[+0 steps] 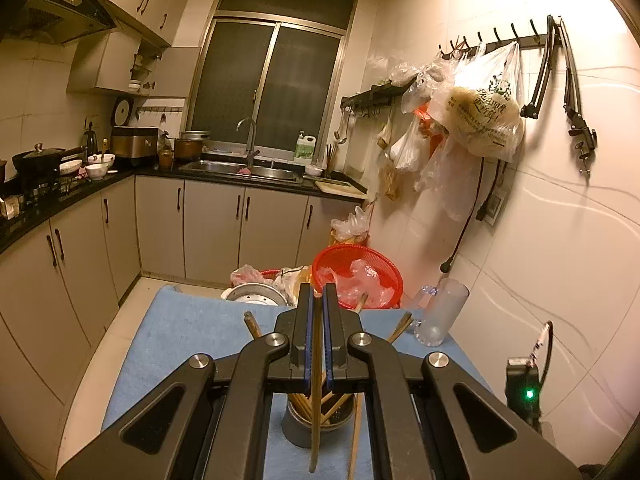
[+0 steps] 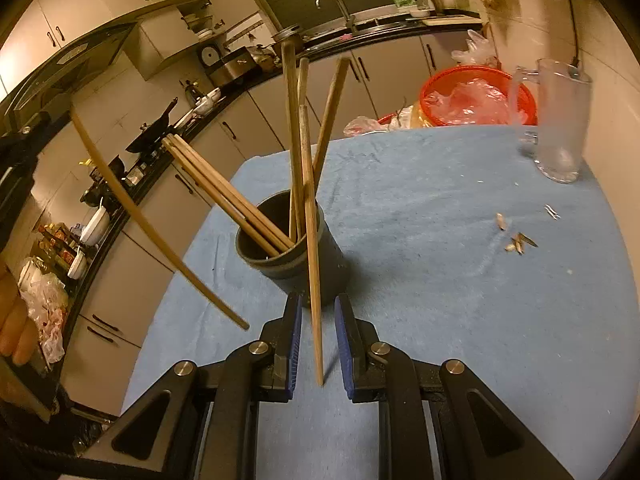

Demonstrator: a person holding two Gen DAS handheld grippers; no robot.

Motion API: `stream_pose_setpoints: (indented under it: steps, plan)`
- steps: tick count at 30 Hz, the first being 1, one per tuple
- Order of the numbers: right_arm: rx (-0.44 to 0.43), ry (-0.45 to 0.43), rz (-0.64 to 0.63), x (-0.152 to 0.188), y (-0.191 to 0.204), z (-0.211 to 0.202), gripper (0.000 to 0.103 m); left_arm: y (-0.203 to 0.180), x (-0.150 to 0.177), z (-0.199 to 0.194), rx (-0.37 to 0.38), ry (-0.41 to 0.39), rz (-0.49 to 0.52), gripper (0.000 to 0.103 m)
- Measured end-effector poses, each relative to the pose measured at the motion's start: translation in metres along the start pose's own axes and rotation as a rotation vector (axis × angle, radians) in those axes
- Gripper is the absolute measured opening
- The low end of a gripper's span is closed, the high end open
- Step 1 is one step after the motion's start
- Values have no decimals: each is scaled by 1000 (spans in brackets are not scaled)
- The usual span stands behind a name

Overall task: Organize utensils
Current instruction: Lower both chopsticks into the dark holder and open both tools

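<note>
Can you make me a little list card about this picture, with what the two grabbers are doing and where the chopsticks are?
Place: kitchen, table with a blue cloth
Cup: dark, upright on the cloth, several chopsticks standing in it
Left gripper: shut on one chopstick above the cup
Right gripper: open, a loose chopstick between its jaws, leaning on the cup, untouched
Glass mug: far corner of the cloth
Red basket: behind the table
</note>
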State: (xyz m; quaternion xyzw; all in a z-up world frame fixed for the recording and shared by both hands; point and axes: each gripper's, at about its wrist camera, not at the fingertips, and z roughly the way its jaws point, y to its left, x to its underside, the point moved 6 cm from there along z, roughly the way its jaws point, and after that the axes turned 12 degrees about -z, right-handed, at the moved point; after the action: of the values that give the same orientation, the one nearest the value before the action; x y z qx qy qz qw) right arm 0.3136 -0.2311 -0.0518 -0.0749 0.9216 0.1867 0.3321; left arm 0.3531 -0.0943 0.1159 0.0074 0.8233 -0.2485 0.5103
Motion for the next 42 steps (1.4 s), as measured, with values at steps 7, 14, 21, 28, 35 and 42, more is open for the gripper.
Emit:
stream_pose_setpoints:
  steps: [7, 14, 21, 28, 35, 42]
  plan:
    - [-24, 38, -116, -9, 9, 28, 18, 11, 2, 3, -7, 9, -9, 4]
    - [6, 99, -133, 0, 5, 56, 18, 18, 4, 6, -13, 20, -18, 4]
    - [19, 123, -167, -4, 6, 64, 18, 19, 4, 6, -15, 19, -17, 4]
    - [43, 142, -203, -9, 10, 69, 11, 26, 5, 8, -20, 20, -21, 4]
    - [60, 103, -221, -7, 13, 55, 7, 24, 5, 6, -12, 20, -24, 4]
    - [74, 75, -191, 2, 13, 30, 7, 14, 9, -4, 11, 18, -23, 4]
